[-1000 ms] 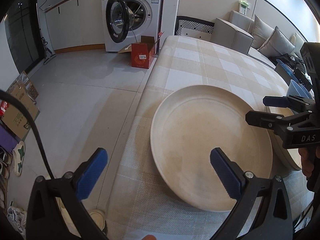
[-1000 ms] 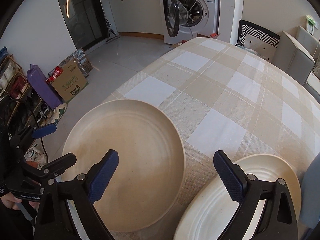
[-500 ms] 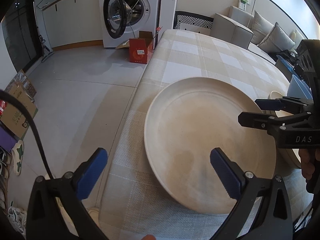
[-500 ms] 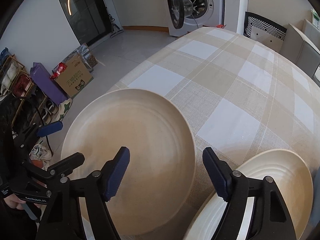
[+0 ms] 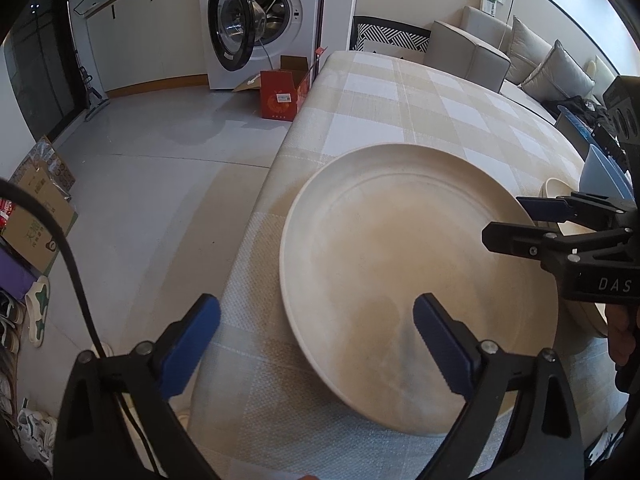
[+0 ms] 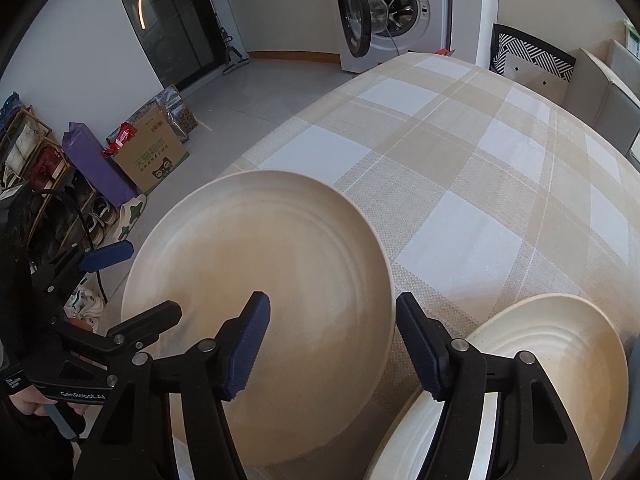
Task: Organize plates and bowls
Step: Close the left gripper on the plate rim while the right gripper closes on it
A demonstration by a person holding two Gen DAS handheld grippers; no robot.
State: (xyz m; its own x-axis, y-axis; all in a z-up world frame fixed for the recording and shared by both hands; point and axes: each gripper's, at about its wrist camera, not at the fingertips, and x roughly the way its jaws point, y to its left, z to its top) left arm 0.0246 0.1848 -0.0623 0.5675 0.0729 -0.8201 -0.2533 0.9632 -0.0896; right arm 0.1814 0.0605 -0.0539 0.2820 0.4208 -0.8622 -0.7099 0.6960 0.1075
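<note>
Both grippers are closing in on the big beige plate (image 5: 416,276) from opposite sides. Left gripper (image 5: 316,344) is pretty wide, straddling the plate's near-left rim; right gripper (image 6: 332,344) is narrower, rim between its pads (not pinching yet). Plate sits at the checked tablecloth (image 6: 460,168) edge, a smaller plate (image 6: 560,352) just beside it.

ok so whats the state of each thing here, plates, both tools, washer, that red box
large plate: flat on the tablecloth, near rim straddled by both tools, not gripped
smaller plate: on the table beside it, untouched
left tool: closing, pads off the plate
right tool: closing over the large plate's rim, no contact visible
washing machine: door open
red box: flaps open, on the floor
</note>
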